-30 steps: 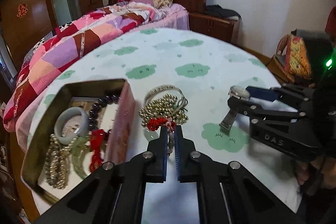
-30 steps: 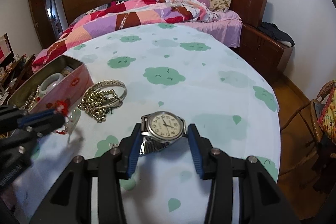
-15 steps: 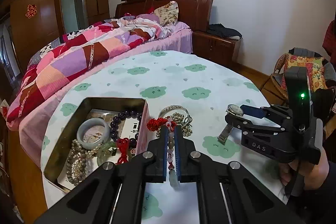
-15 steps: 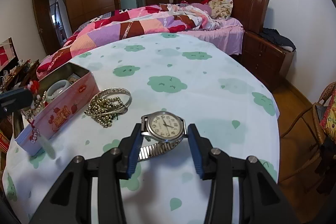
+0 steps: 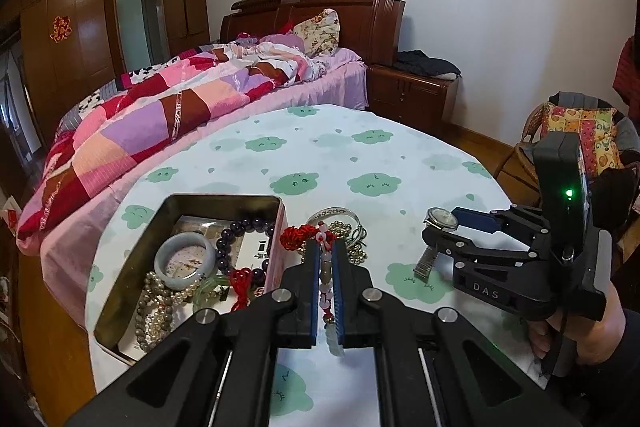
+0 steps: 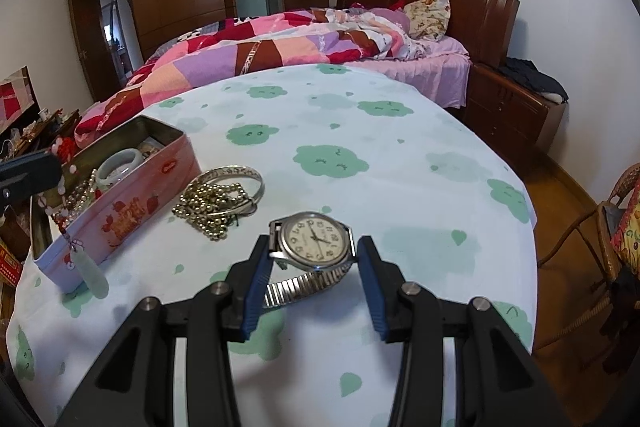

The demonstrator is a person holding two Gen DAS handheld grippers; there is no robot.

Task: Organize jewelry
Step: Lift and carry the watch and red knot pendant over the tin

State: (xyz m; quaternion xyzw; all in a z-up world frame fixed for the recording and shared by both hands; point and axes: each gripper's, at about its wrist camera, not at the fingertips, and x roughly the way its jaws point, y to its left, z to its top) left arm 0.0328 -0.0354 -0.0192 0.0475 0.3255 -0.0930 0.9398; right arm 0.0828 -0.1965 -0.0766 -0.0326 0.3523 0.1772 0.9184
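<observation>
- Left gripper (image 5: 327, 269) was clamped tight on a beaded pendant cord (image 5: 326, 291); its red knot (image 5: 296, 235) stuck out past the tips, and the pale jade drop (image 6: 93, 273) dangled clear of the cloth, just outside the tin's near wall.
- Right gripper (image 6: 314, 267) gripped the wristwatch (image 6: 314, 242) by its case, 1 pad on each side; the metal band (image 6: 304, 285) sagged below. From the right wrist view I could not tell for sure whether the band's end touched the tablecloth (image 6: 400, 167).
- Open tin (image 5: 136, 251) sat at 9 o'clock from the left gripper, already carrying a jade bangle (image 5: 184, 261), dark beads (image 5: 244, 231) and pearl strands (image 5: 160, 307).
- Silver bangle (image 6: 234, 179) and ball chain (image 6: 212, 207) lay loose on the cloth at 11 o'clock from the watch, touching each other, not yet boxed.
- Judgement: the step in hand was carrying the pendant over the tin. To do it well, lift until the drop clears the rim, move toward 9 o'clock, lower the drop first, then let go, so the cord doesn't snag the rim.
</observation>
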